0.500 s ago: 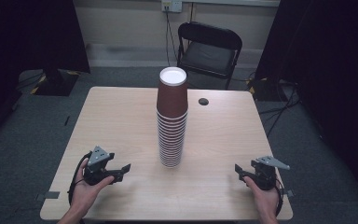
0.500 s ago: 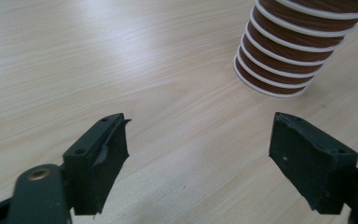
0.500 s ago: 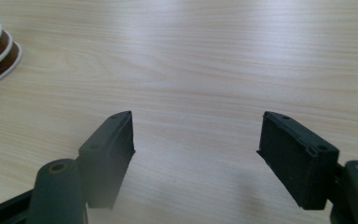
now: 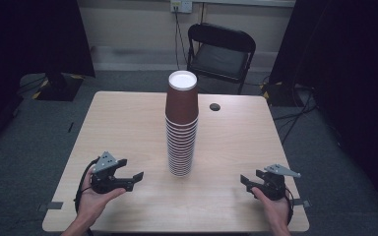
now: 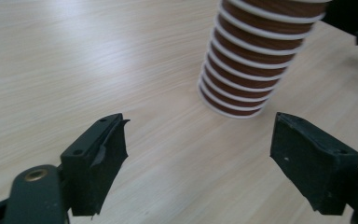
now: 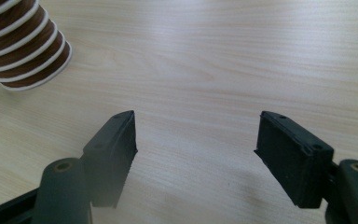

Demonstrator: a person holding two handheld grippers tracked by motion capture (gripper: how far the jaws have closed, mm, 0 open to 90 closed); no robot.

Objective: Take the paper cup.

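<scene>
From the high view we see a tall stack of brown paper cups standing upside down near the middle of the light wooden desk, its white base uppermost. Our left tongs rest low over the near left part of the desk, held in the left hand, pointing toward the foot of the stack and well apart from it. Our right tongs sit over the near right corner in the right hand, also aimed inward and well apart from the cups. A small dark round hole marks the far side of the desk, and a black folding chair stands beyond it.

In the left gripper view the left tongs are spread apart with bare wood between them, gripping nothing; the lower rims of the cup stack rise ahead, slightly right.

In the right gripper view the right tongs gape wide over bare desk, released and empty, with the stack's bottom cups at the upper left corner.
</scene>
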